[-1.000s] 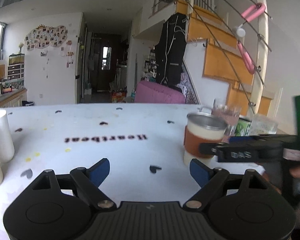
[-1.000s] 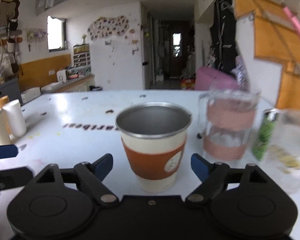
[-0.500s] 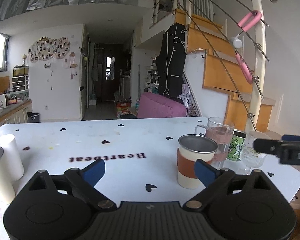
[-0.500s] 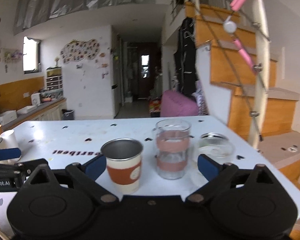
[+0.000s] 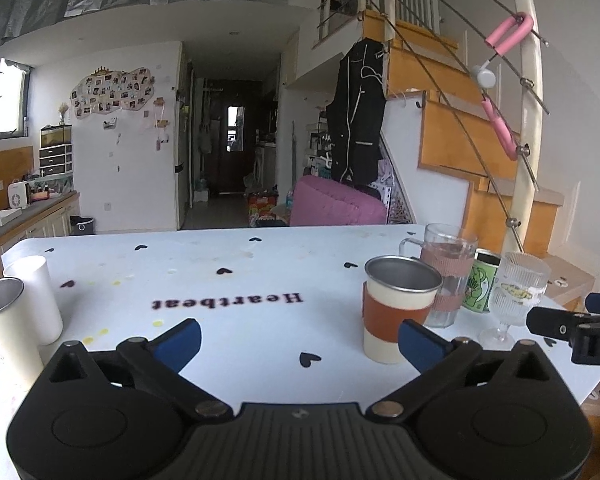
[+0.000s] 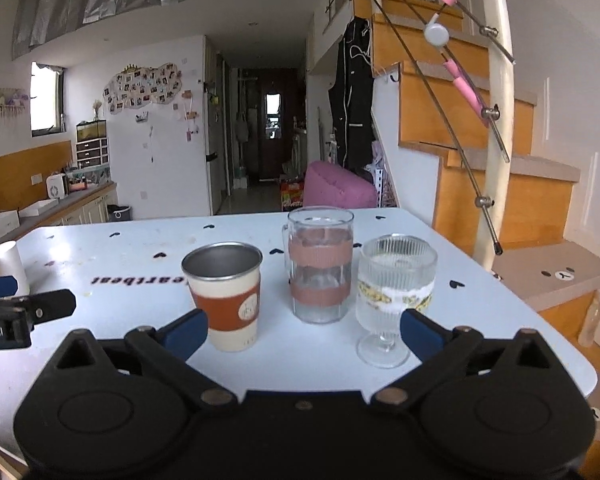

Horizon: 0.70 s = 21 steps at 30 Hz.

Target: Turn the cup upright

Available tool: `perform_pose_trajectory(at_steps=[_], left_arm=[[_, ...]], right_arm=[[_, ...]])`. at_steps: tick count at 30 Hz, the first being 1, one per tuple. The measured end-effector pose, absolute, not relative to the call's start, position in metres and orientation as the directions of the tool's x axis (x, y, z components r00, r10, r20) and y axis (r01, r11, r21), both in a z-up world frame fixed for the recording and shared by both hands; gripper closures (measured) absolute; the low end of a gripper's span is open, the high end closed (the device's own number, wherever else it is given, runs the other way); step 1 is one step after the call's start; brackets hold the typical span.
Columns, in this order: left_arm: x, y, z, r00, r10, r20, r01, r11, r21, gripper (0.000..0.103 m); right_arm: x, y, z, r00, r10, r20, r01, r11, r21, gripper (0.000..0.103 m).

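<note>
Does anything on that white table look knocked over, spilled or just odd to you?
Nothing stands out. The steel cup with the brown sleeve stands upright, mouth up, beside the clear glass mug with pink bands and the ribbed stemmed glass. Only faint yellowish specks mark the white table. Both tongs are open and hold nothing.

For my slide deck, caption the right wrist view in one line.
Open right gripper faces an upright steel cup, glass mug and ribbed goblet on the white table.

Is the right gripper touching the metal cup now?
Apart. In the right wrist view the right gripper is open and pulled back; the metal cup stands upright on the table, mostly left of the gap, held by nothing.
</note>
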<state>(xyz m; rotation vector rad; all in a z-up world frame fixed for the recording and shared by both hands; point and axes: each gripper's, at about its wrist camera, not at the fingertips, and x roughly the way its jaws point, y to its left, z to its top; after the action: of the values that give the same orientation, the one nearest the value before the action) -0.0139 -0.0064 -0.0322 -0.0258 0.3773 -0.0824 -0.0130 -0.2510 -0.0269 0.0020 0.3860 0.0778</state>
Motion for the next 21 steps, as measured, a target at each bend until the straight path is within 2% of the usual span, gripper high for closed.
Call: perform_pose_trajectory(at_steps=[21], left_arm=[[-0.0139, -0.008, -0.0356, 0.924, -0.07, -0.377, 0.065, 0.998, -0.025, 0.0]], right_arm=[[-0.0178, -0.2446, -0.0245, 0.928, 0.07, -0.367, -0.077, 0.997, -0.005, 0.0]])
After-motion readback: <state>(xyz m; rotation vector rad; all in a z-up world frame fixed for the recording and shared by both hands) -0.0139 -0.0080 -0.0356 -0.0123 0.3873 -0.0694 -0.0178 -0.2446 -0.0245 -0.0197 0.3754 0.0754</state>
